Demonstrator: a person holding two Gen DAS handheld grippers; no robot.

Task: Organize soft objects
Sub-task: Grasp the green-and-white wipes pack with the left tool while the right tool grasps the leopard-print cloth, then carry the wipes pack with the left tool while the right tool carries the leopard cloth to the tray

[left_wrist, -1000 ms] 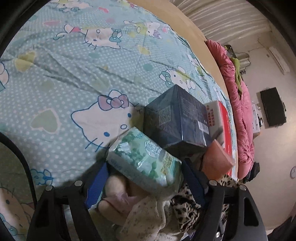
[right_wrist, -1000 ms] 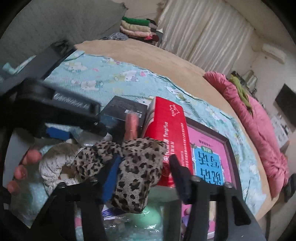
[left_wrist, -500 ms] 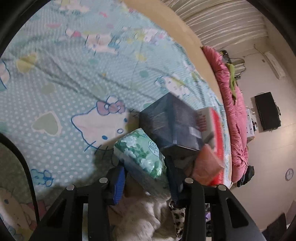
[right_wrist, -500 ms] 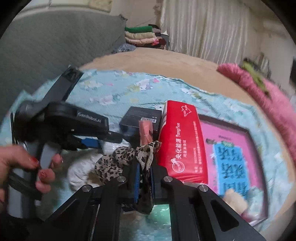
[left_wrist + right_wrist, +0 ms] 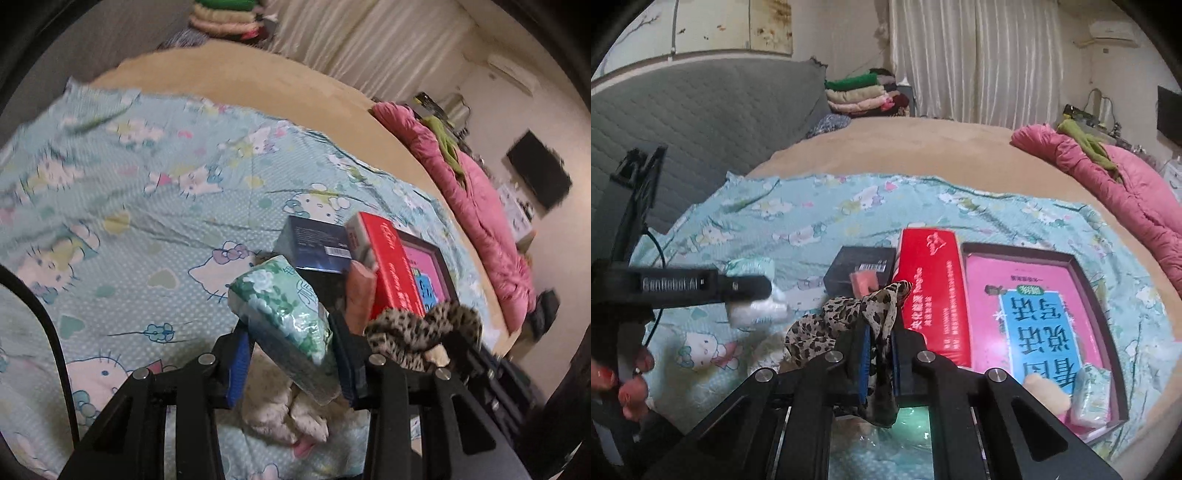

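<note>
Left hand-held gripper (image 5: pixel 290 354): clamped on green floral tissue pack (image 5: pixel 284 306), lower centre of its view.
Right hand-held gripper (image 5: pixel 879 354): closed on leopard-print scarf (image 5: pixel 846 317), lower centre.
Bed sheet (image 5: pixel 812 229): under dark box (image 5: pixel 862 267), red box (image 5: pixel 932 288).

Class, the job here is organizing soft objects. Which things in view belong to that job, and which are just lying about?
Part of the job:
- green tissue pack, in the left gripper
- leopard-print scarf, in the right gripper
- white spotted cloth on the bedsheet

Lying about:
- red box
- dark box
- pink quilt
</note>
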